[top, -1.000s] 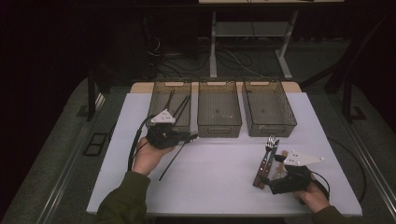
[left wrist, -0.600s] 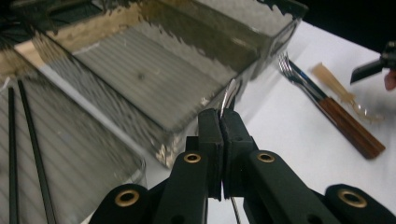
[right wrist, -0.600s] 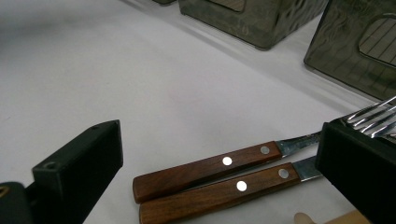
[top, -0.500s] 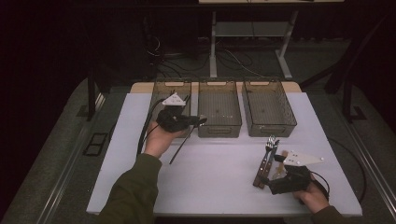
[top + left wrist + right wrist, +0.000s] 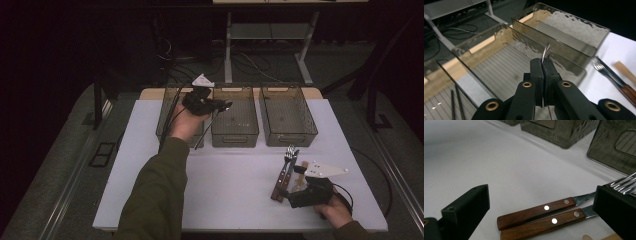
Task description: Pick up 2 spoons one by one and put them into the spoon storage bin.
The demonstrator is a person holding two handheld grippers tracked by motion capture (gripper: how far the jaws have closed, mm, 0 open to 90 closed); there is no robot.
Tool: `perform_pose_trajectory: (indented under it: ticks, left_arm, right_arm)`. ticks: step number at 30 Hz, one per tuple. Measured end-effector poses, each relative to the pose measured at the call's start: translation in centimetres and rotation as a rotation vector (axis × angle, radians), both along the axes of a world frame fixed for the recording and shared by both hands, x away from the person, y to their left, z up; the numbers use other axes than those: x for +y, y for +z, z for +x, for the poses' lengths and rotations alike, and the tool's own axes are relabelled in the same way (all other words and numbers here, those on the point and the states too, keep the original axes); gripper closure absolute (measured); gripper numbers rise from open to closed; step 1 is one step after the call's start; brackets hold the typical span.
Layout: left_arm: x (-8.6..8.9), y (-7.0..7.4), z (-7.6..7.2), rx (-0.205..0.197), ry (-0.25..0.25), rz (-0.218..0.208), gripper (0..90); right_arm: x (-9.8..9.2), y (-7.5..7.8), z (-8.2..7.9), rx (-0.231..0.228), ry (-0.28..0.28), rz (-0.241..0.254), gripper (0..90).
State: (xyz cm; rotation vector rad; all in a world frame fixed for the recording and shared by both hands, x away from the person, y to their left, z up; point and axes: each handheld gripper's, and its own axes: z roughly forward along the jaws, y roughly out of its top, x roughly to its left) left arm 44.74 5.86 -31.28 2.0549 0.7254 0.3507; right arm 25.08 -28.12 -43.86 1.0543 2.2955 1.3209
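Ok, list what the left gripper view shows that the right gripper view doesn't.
Left gripper view: the left hand-held gripper shut on a thin metal piece above the middle bin, and dark rods in the neighbouring bin. Right gripper view: the right hand-held gripper open around two riveted wooden handles. Both: the forks, the smoky bins, the white table.

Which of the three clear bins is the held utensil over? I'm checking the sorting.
The middle bin: the left gripper holds the thin utensil over it, between the left bin and right bin.
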Motion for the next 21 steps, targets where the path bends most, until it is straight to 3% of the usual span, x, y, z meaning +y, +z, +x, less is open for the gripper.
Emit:
perform_pose_trajectory:
  ticks: [4,8,13,21]
  left_arm:
    - [-1.0,0.3,1.5,-0.011,0.008,0.028,89.0]
    - [-2.0,0.4,2.8,-0.02,0.033,0.025,89.1]
    - [-3.1,0.0,4.6,-0.014,0.061,0.051,89.0]
    - [-4.6,-1.2,6.1,-0.002,0.091,0.069,89.1]
  right_arm:
    - [-0.1,0.1,0.0,-0.002,-0.001,0.014,0.6]
    - [-0.2,0.2,0.0,0.0,0.003,0.023,0.6]
    - [-0.3,0.2,0.0,-0.002,0.005,0.031,0.6]
    - [-0.2,0.3,-0.1,-0.002,0.014,0.038,0.6]
